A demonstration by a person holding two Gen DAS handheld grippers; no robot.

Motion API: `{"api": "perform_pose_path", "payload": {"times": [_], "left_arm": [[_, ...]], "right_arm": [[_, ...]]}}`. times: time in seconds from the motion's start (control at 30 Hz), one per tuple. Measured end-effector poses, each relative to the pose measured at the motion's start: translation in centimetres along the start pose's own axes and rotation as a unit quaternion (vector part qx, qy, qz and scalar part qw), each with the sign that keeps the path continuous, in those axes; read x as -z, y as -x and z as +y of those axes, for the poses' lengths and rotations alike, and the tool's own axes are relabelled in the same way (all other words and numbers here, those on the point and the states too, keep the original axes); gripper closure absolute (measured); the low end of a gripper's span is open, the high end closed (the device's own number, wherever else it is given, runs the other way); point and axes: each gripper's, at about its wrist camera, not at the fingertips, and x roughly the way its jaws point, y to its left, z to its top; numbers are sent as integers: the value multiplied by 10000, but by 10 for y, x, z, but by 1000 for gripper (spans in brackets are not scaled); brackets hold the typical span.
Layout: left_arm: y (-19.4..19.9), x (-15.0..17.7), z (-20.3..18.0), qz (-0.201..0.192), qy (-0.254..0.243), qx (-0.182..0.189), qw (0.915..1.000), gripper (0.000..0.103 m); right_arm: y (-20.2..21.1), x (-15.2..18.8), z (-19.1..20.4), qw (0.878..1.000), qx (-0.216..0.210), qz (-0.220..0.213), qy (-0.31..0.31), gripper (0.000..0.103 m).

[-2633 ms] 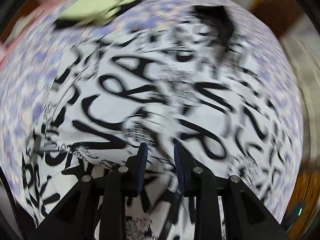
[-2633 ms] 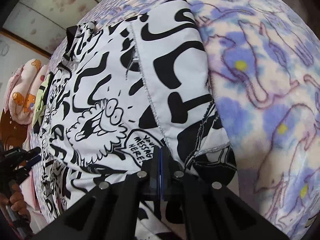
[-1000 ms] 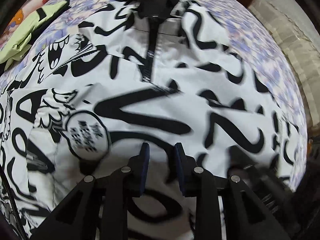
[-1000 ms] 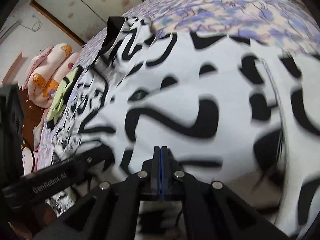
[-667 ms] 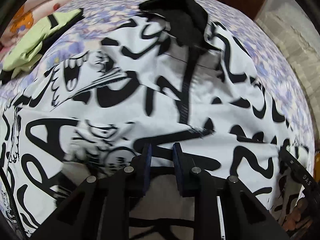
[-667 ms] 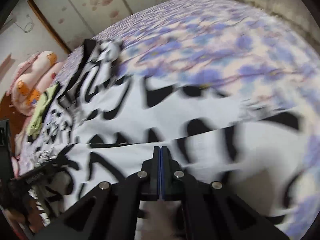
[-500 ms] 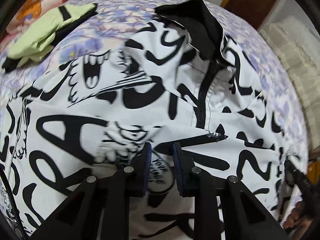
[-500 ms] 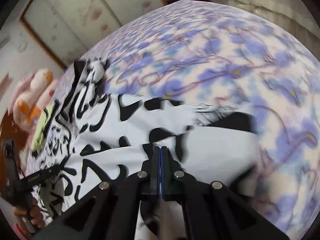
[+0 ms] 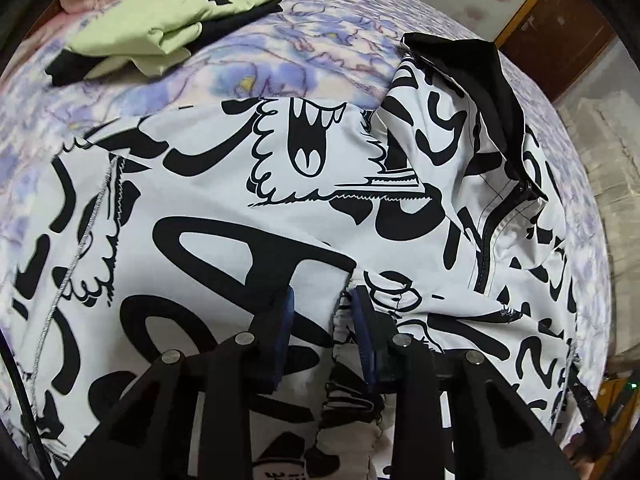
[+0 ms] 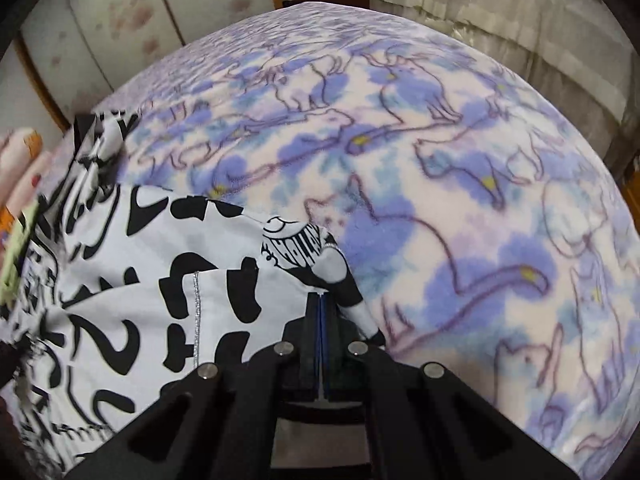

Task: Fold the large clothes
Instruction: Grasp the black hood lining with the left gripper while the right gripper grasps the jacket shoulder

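While left gripper fingers part over jacket | right gripper fingers clamped together

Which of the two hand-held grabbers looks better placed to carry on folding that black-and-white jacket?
Probably the right gripper: its jaws are shut at the jacket's edge beside the bedspread. The left gripper has just been opening and only hovers over the cloth.
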Motion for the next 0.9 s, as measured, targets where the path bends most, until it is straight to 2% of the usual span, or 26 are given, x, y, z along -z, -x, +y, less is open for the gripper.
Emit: {"api": "perform_pose_path", "payload": {"times": [0.13,0.23,0.27,0.3,0.37,0.43,0.5,0.53,0.57,0.6,0.73,0.8,0.9], "left_arm": [[-8,-1,-7,23,-283,-181,9994,74],[-2,-10,-15,190,-548,-315,9978,75],[4,-16,-19,251,-696,-378,9965,75],[10,-21,-21,325,-786,-336,9958,75],[23,-35,-27,593,-1020,118,9929,74],[36,-53,-33,705,-1187,407,9896,73],[45,-77,-38,744,-1319,602,9866,69],[45,-91,-42,776,-1390,645,9851,63],[44,-105,-46,839,-1475,674,9832,56],[41,-115,-49,903,-1545,678,9815,55],[20,-168,-69,1120,-1769,671,9755,55],[9,-189,-79,1219,-1871,681,9724,55],[-9,-222,-94,1237,-1995,544,9705,55]], "right_arm": [[-3,-4,-2,9998,-54,80,-157,103],[-1,-15,-4,9981,-68,353,-494,103],[2,-22,-4,9963,-102,523,-681,99],[5,-25,-3,9945,-223,633,-808,97],[10,-39,3,9894,-309,962,-1046,97],[10,-53,15,9865,-515,1221,-966,97],[6,-72,32,9819,-902,1487,-755,87],[4,-84,42,9785,-1116,1598,-669,84],[1,-100,54,9731,-1408,1729,-577,76],[-1,-110,62,9696,-1579,1792,-529,70],[-9,-166,107,9594,-2114,1848,-257,64],[-16,-190,126,9545,-2325,1859,-181,55],[-34,-225,158,9479,-2595,1850,-21,50]]}}
